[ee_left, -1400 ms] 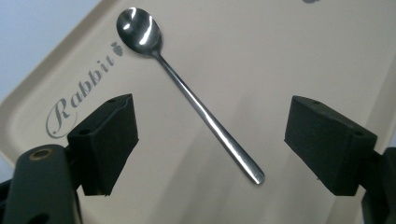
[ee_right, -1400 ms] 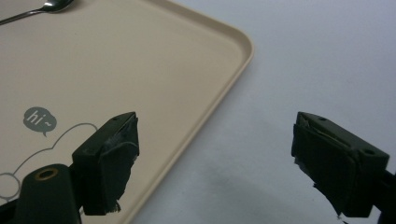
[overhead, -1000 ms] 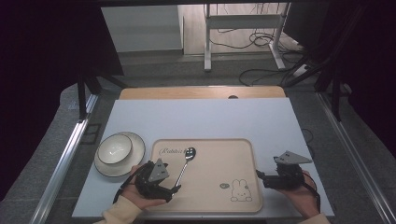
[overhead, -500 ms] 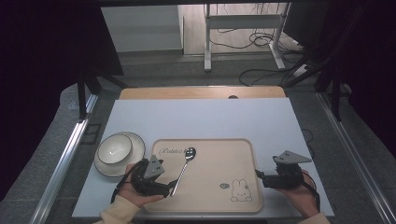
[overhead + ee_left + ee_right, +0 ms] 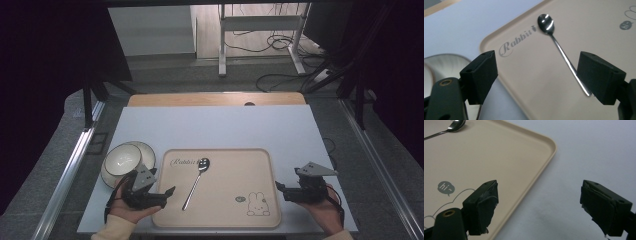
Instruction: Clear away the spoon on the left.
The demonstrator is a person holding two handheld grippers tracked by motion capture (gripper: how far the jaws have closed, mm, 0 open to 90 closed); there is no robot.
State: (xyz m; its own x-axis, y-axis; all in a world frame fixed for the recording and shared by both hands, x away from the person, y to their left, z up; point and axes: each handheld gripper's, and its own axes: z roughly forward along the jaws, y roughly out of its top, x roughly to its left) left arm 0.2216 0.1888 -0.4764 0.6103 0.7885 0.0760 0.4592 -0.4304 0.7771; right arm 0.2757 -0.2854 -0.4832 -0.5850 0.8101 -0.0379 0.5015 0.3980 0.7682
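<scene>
Right gripper (image 5: 539,207): two black block-shaped jaws, set wide apart, nothing between them; pad faces worn and ragged. Beige rectangular plastic tray (image 5: 534,167): rounded corner and raised rim, under the left-hand jaw. Printed on it, a grey speech bubble reading "hi~" (image 5: 446,188). Shiny metal spoon (image 5: 450,128): lying on the tray, top left. Pale blue-white tabletop (image 5: 586,152): beneath the other jaw

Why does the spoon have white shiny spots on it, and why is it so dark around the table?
Left gripper view: the spoon bowl mirrors the lamps, so bright glare patches show. High view: light falls on the table and tray; the room's sides stay black. Right gripper view: the near tongs look slightly soft.
</scene>
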